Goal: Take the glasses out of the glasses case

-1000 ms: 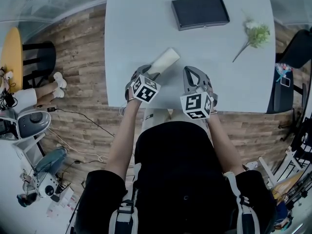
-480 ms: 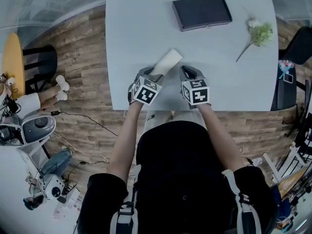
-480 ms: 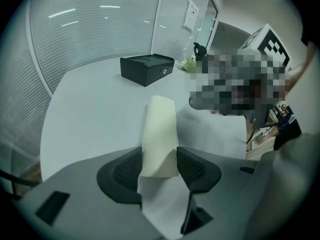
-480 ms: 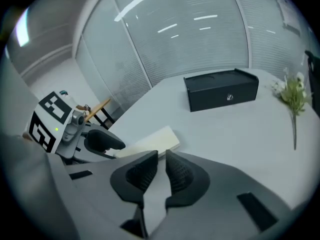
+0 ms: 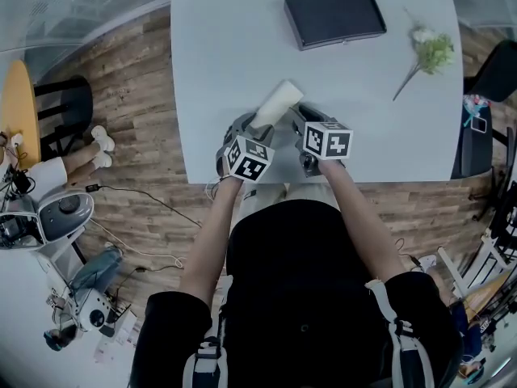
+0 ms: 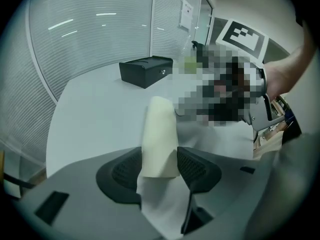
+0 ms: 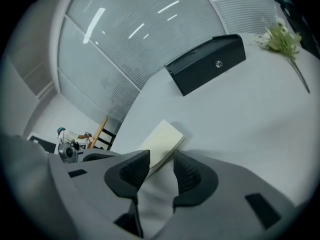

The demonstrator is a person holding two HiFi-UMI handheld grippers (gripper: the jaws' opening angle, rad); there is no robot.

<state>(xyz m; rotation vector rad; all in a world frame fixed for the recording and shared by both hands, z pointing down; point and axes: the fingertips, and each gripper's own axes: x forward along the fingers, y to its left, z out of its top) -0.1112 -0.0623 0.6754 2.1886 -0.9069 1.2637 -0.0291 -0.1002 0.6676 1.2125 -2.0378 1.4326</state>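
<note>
Our left gripper (image 6: pixel 159 168) clamps the near end of the closed cream glasses case (image 6: pixel 159 129) by the table's (image 5: pixel 226 47) near edge. Our right gripper (image 7: pixel 161 170), jaws just opened and empty, sits at its side. We should catch only the lid, holding the base steady.

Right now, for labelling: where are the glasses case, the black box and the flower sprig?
glasses case (image 5: pixel 277 103): head view, middle of its top
black box (image 5: pixel 334 17): head view, centre of lid
flower sprig (image 5: pixel 432 52): head view, leafy head
</note>
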